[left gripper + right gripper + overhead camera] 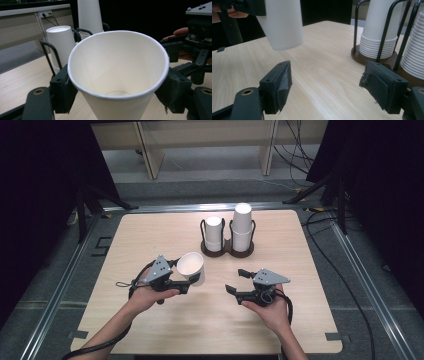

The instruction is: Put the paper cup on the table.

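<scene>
A cup holder (227,251) stands on the table (150,330) near the middle of its far edge, with two compartments side by side — the shorter cup stack (214,234) in the left one, the taller cup stack (241,226) in the right one. Nearer the person, left of the table's centre, the left hand-held gripper (189,279) carries a single paper cup (191,268) between its jaws, lifted off the table and well apart from the holder. The right hand-held gripper (235,281) sits right of centre, level with the left one, its jaws pointing toward the cup — a bare stretch of table lies between them.
</scene>
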